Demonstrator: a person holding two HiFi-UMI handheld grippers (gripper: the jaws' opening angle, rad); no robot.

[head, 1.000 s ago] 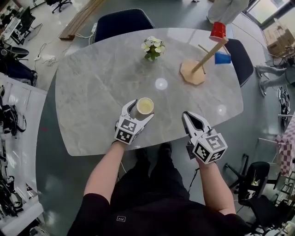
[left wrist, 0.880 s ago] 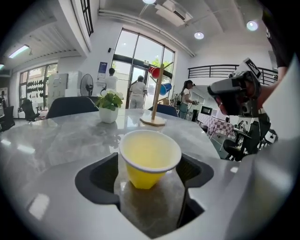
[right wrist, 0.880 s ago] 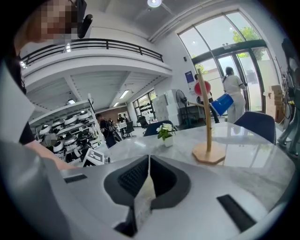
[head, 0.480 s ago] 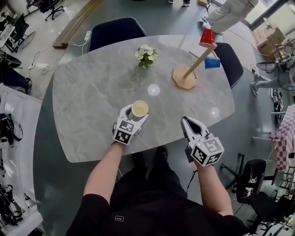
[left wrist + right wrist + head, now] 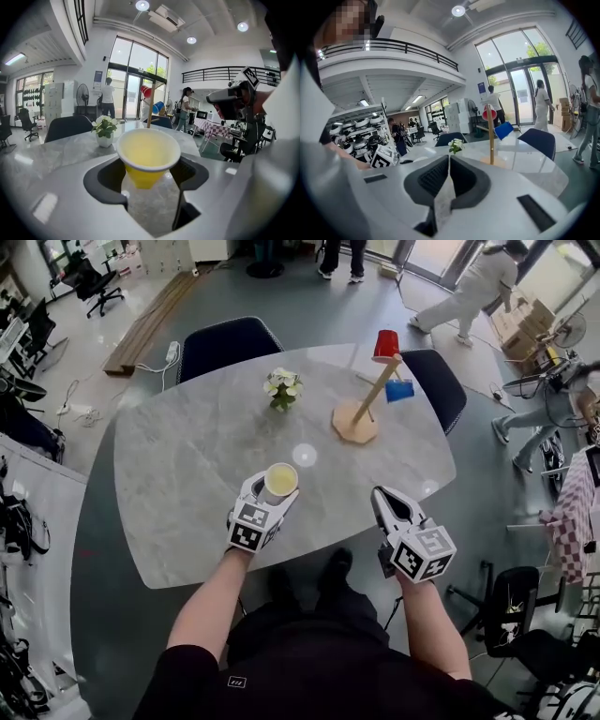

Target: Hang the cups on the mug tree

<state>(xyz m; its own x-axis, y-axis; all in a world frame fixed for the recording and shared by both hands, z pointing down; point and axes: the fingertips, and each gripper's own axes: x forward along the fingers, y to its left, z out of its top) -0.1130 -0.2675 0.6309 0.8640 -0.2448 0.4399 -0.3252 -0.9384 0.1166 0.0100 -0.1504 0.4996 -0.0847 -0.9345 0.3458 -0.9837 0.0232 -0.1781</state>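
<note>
Grey marble-patterned oval worktop (image 5: 187, 456). At its far right stands a wooden mug tree (image 5: 373, 395), with a red cup (image 5: 385, 344) on top and a blue cup (image 5: 399, 390) on its right. A small pot of white flowers (image 5: 282, 388) stands to its left. Over the front edge, the left hand-held gripper (image 5: 274, 493) holds a yellow cup (image 5: 280, 479) upright between jaws that have just been closing. The right hand-held gripper (image 5: 382, 498) is well to its right.
</note>
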